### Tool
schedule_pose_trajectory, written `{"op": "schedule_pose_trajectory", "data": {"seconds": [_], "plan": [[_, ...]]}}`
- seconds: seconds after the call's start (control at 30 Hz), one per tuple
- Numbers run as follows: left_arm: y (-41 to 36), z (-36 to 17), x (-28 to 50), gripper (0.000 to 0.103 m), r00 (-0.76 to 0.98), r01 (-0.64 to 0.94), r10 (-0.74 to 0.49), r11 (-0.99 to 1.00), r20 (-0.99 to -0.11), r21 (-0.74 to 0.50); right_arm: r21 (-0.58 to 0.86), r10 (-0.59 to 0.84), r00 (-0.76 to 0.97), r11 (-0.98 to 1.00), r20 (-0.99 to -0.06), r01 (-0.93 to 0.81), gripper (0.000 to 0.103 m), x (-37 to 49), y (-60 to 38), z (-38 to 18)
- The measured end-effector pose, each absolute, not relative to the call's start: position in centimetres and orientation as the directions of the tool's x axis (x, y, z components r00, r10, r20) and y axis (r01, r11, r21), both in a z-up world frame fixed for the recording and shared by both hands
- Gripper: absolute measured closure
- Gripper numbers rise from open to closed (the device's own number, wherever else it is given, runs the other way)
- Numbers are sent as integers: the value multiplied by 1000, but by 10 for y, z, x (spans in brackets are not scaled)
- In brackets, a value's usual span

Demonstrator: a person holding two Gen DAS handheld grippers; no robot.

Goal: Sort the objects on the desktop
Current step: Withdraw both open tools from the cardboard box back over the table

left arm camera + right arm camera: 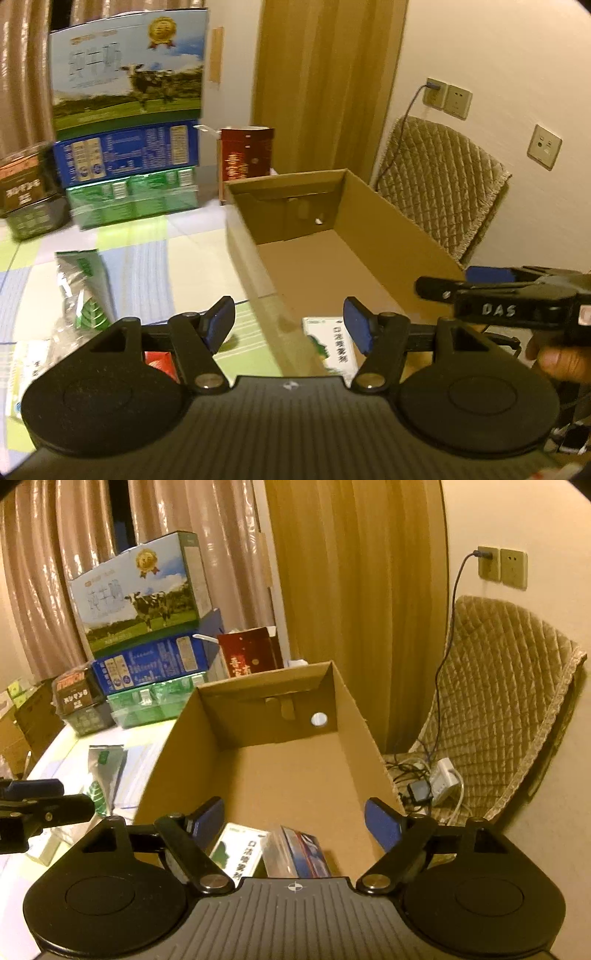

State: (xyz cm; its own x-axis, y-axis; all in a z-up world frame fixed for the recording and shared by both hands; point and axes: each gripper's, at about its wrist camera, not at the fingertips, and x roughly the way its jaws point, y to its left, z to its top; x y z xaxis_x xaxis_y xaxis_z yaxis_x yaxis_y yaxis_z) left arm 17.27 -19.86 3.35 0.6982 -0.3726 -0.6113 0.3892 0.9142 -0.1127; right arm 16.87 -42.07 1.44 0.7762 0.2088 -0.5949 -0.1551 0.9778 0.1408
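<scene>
Right wrist view: right gripper hangs over the cardboard box, jaws wide and empty.
Left gripper, jaws partly open, empty; white-green carton and card pack lie inside the box on the desk.

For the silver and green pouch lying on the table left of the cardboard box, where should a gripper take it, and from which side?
Probably across the narrow width of the pouch, near its middle, coming from above. It lies flat and crumpled on the table, long axis running away from the camera, so only the short span fits between the fingers. The left gripper, open and empty, is nearer than the box.
</scene>
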Motion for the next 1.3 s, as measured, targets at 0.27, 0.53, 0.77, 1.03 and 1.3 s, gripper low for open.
{"op": "schedule_pose_trajectory", "data": {"seconds": [0.27,0.53,0.77,1.03,1.3], "plan": [[-159,37,144,41,719,340,-332,934,-611,-107,139,251,774,968,-582,-209,20,137,-390,32],[-111,48,109,38,757,277,-276,956,-592,-92,139,324,764,944,-558,-299,18,104,-346,45],[-62,47,79,36,776,211,-205,976,-596,-61,133,378,746,920,-549,-369,14,83,-311,48],[-10,33,52,29,781,130,-125,991,-612,-35,159,428,705,895,-565,-416,11,59,-282,28],[16,2,46,29,755,91,-102,995,-648,-50,155,422,658,892,-624,-425,10,44,-260,-16]]}}
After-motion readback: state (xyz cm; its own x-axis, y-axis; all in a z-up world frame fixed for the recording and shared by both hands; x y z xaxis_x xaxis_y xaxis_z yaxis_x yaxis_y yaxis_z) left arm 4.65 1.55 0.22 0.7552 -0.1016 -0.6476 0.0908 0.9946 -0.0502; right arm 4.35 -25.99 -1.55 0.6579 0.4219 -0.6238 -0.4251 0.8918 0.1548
